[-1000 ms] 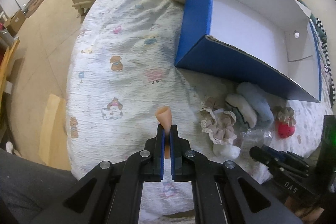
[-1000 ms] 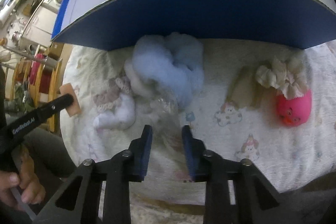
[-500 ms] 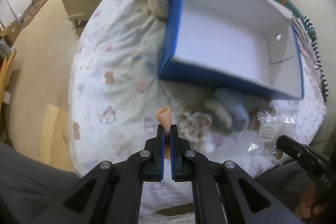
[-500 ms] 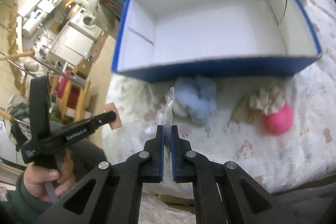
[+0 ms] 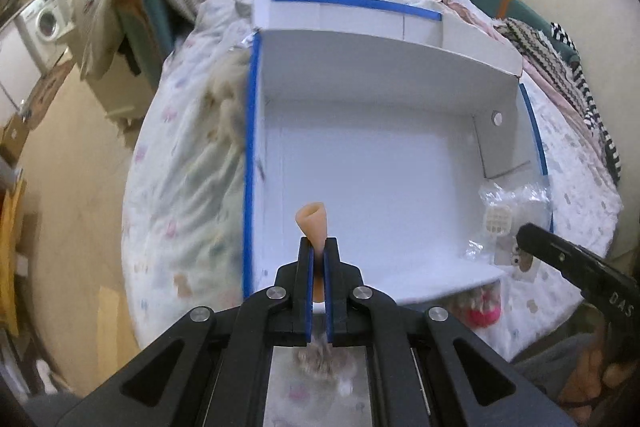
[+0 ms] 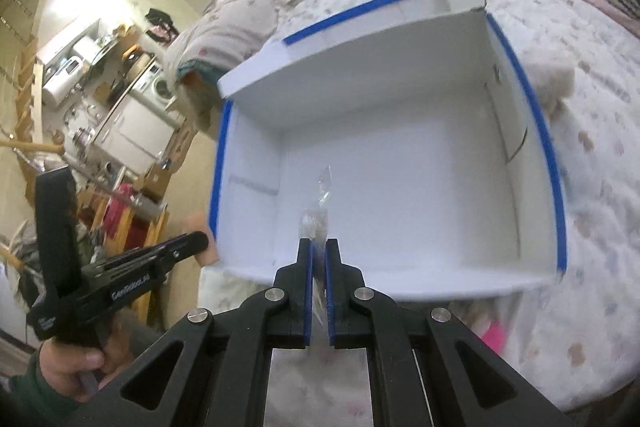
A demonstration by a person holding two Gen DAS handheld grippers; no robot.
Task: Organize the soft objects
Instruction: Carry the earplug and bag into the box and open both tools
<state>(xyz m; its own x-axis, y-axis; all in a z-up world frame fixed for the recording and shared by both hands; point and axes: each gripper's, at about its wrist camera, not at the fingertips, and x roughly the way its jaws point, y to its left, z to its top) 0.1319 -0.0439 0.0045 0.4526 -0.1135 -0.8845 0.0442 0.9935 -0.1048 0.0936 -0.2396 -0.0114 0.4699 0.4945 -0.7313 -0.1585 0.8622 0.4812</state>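
Jaws on our left gripper (image 5: 319,247) are clamped on a small peach-coloured rubbery piece (image 5: 312,225) whose flared, hollow end sticks up past the fingertips. Our right gripper (image 6: 319,251) is pinched shut on a clear plastic packet (image 6: 318,215); in the left wrist view the same packet (image 5: 508,211) hangs off the right gripper's tip, crinkled, with a white gridded item inside.

Both loads hang over the near part of a large cardboard box (image 5: 400,67) that is white inside with blue outer edges. The peach piece is above the floor of the box toward its left wall, and the packet is toward its right wall. We see only bare white floor inside the box.

The box sits on a bed covered with a pale quilt (image 5: 188,155) printed with small cartoon figures. Just outside the near wall of the box, a pink toy (image 5: 484,311) with a frilly fabric bit on it lies on the quilt. A fluffy beige soft thing (image 5: 224,95) lies against the left outer wall, blurred. Below our left jaws another frilly soft item (image 5: 320,355) lies on the quilt, too blurred to name.
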